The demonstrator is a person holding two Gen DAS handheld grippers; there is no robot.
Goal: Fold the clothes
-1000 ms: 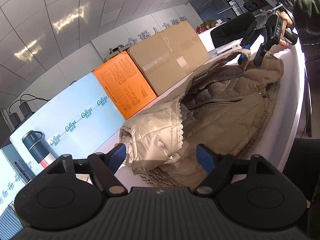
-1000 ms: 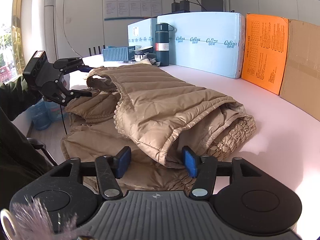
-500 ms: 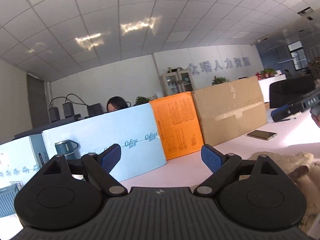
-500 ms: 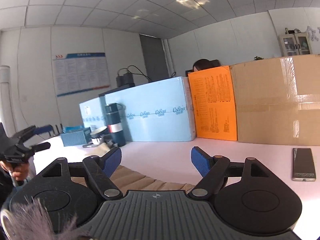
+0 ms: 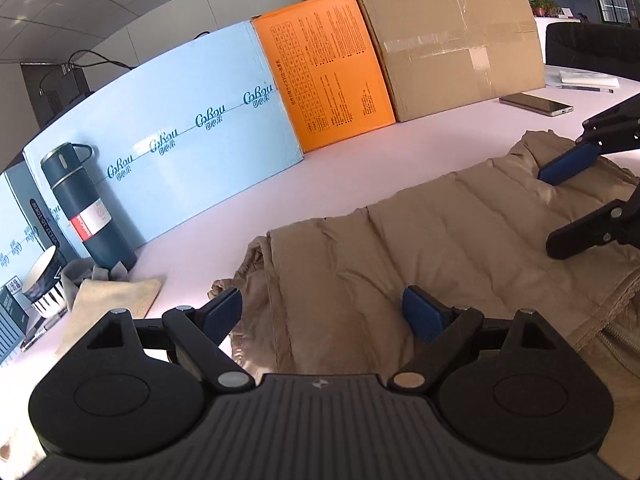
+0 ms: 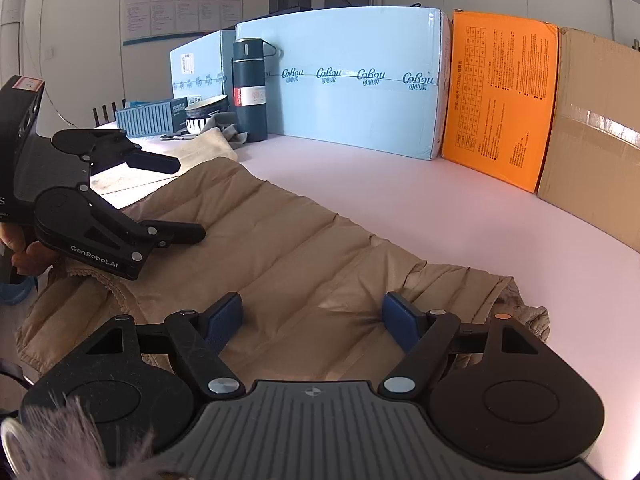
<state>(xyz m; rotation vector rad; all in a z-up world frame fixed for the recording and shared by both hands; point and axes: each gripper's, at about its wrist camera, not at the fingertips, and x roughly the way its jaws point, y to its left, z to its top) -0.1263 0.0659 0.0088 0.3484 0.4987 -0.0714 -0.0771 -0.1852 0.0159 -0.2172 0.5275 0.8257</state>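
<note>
Over the tan padded jacket point(image 5: 420, 240) lying flat on the pink worktop point(image 5: 360, 160), left gripper point(image 5: 320, 314) and right gripper point(image 6: 312, 316) hover released, nothing grasped. Judged between folds; next move calls for pinching a jacket edge. Worktop beyond the jacket open up to the boxes point(image 6: 360, 80).

Black gripper point(image 5: 322, 312) w/ blue pads point(image 5: 418, 312), silver pivot screws, "GenRobot.AI" mark.

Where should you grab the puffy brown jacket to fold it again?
Probably the jacket by its free end near the right gripper, coming from the near side. That edge lies loose on the table, so the open fingers can pinch it and lift it across.
</note>
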